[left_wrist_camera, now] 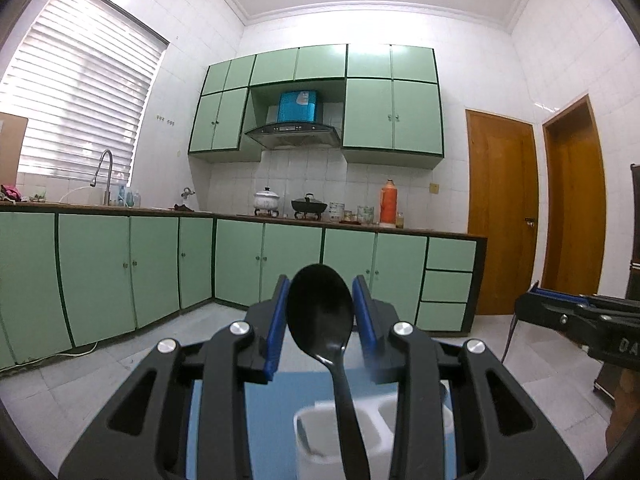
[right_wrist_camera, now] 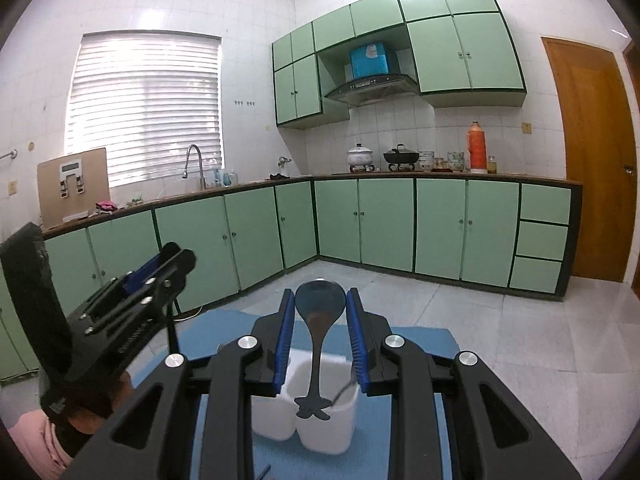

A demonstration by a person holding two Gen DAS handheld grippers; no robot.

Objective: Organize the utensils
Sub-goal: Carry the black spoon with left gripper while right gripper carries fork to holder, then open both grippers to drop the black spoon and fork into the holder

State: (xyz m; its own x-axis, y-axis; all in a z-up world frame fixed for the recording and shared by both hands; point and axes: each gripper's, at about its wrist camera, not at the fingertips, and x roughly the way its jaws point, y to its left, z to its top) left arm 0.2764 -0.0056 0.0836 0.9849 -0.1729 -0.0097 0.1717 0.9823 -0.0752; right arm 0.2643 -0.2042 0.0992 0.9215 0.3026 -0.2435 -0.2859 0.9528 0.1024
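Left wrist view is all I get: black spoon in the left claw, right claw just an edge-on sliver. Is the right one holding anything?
Observer: Yes. The right claw is shut on a grey-bowled spoon, bowl up between the pads.
Operator: Where's its handle end?
Observer: The flared end hangs at the rim of the right compartment of the white holder.
Operator: Is that compartment empty?
Observer: No, a thin metal utensil leans in it.
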